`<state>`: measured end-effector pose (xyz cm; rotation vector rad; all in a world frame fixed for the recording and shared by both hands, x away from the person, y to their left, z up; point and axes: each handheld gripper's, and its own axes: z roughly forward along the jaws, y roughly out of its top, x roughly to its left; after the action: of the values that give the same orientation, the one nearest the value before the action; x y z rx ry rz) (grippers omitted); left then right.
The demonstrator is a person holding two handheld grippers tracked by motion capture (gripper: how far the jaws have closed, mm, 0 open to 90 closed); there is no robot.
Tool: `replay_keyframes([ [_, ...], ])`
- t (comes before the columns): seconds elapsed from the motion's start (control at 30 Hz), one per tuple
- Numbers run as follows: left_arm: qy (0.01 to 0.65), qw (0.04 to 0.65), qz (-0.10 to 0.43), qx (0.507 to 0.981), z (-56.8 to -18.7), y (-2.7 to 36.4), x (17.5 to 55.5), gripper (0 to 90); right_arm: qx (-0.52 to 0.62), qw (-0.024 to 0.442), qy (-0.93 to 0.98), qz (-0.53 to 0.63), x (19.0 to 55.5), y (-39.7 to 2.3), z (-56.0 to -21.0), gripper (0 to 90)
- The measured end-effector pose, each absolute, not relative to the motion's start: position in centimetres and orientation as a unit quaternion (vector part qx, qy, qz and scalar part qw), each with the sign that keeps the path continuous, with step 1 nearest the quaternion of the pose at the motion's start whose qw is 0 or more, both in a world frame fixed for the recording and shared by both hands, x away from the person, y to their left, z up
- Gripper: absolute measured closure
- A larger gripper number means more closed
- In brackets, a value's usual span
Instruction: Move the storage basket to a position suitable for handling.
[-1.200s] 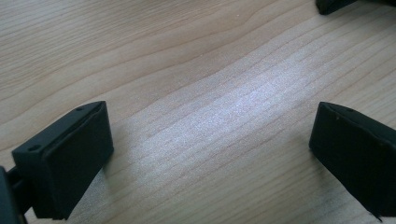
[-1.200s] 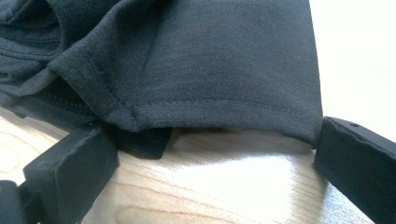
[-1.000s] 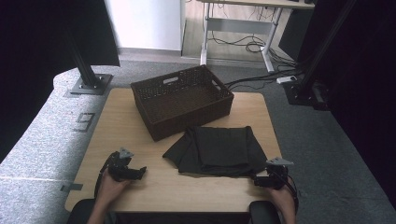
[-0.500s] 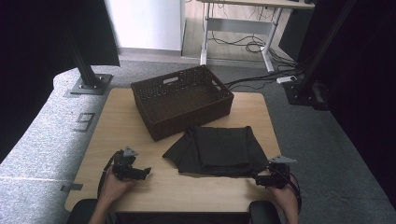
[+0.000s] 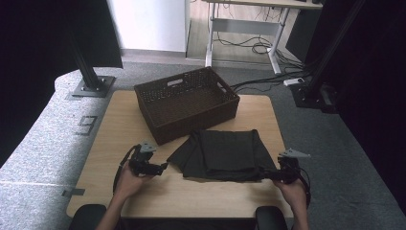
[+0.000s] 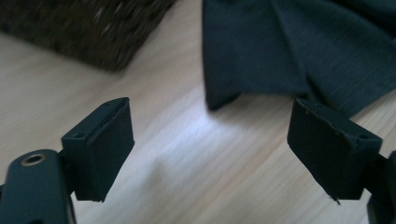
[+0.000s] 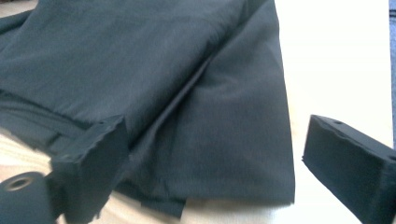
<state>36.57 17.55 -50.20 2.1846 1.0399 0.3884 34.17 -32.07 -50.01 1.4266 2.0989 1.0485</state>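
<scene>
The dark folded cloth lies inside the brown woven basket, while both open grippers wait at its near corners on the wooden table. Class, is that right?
Not quite. The dark folded cloth lies flat on the wooden table, in front of the brown woven basket, not inside it; the high view shows this. The rest holds: the left gripper and right gripper are open at its near corners.

The table (image 5: 119,124) is pale wood with a smooth, faintly shiny grain. The basket (image 5: 186,103) is dark brown woven wicker, rough and matt. The folded garment (image 5: 222,155) is dark, soft matt cloth. Both grippers' 2 jaws are matt black with slightly frayed pad edges.
</scene>
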Motion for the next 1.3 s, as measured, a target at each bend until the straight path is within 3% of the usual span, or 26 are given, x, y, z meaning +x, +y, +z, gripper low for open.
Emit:
replay_keyframes([
  [0.23,0.378,0.351,0.148,0.844,-49.6,14.3,38.3,23.4,0.502,0.196,0.758,0.367,36.1,-31.0,-49.5,18.7],
  [0.37,0.378,0.359,0.146,0.841,-49.6,13.0,38.9,31.6,0.495,0.190,0.763,0.369,37.2,-30.3,-49.5,29.7],
  [0.53,0.372,0.372,0.132,0.840,-49.9,10.5,39.9,41.8,0.495,0.189,0.762,0.372,38.3,-29.9,-49.7,34.8],
  [0.63,0.373,0.370,0.127,0.841,-50.5,9.5,40.4,44.0,0.496,0.194,0.763,0.366,38.9,-29.5,-50.1,34.1],
  [0.77,0.375,0.357,0.121,0.847,-51.6,8.8,41.0,44.1,0.500,0.207,0.769,0.341,39.6,-29.2,-51.3,25.1],
  [0.93,0.376,0.332,0.122,0.856,-53.9,8.2,41.5,37.0,0.514,0.202,0.768,0.325,40.2,-29.6,-52.8,15.5],
  [1.17,0.366,0.328,0.129,0.862,-53.8,8.1,41.1,52.4,0.526,0.176,0.762,0.335,40.4,-30.1,-53.9,17.2],
  [1.2,0.366,0.325,0.130,0.863,-53.7,8.0,40.9,53.5,0.524,0.168,0.761,0.343,40.3,-30.2,-54.0,21.3],
  [1.3,0.363,0.321,0.132,0.865,-53.7,8.0,40.7,53.7,0.524,0.159,0.760,0.349,40.1,-30.2,-54.1,22.7],
])
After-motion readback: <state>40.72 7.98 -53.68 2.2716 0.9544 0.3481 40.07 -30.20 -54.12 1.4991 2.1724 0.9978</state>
